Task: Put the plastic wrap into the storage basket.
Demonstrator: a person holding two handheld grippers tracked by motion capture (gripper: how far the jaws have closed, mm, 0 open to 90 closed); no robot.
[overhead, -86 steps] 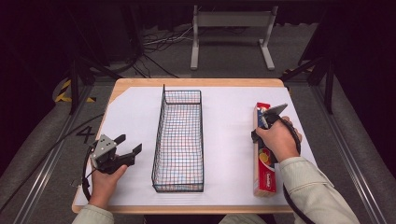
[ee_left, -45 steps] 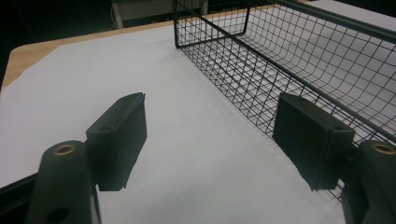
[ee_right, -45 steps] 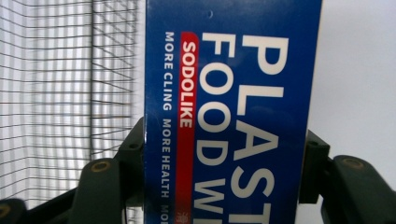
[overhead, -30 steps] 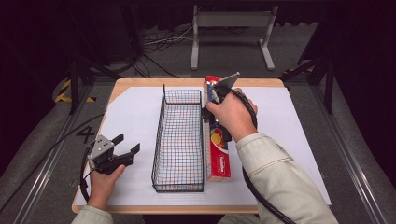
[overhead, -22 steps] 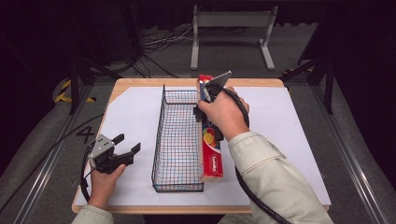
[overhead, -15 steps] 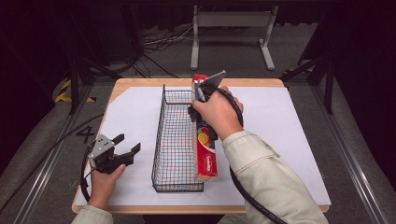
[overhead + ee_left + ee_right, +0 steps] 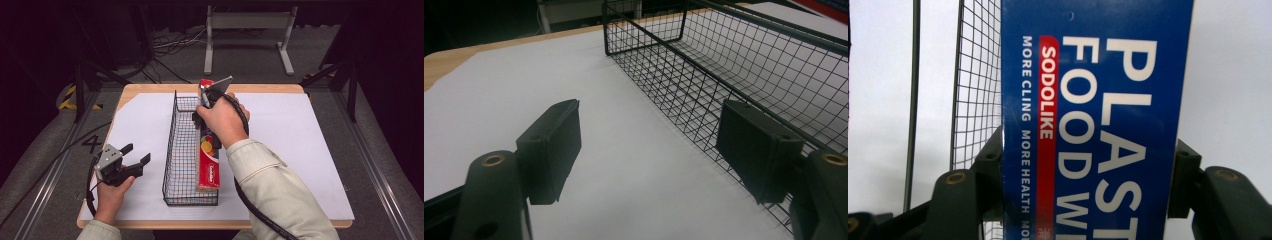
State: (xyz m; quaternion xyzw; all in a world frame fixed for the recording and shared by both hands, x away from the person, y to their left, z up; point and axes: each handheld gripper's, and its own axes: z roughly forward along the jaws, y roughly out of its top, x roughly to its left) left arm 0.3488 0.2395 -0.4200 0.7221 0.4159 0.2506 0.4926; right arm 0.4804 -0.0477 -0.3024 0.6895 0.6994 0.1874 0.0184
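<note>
Carrying the food-wrap box (image 7: 208,161) at frame centre, right gripper (image 7: 204,102) clamps it over the basket (image 7: 176,150); next, lower it inside. Left gripper (image 7: 134,157), lower left, gapes empty.

surface: wooden table (image 7: 150,91) | cover: white sheet (image 7: 300,135) on the table | on sheet: black wire basket (image 7: 172,150)

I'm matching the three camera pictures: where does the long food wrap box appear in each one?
High view: the long red and blue cardboard food wrap box is at centre, along the black wire basket's right rim, held by the right gripper.
Left gripper view: a red sliver at the top right corner may be it.
Right gripper view: its blue face runs up the middle.
Shared landmark: the basket.
</note>
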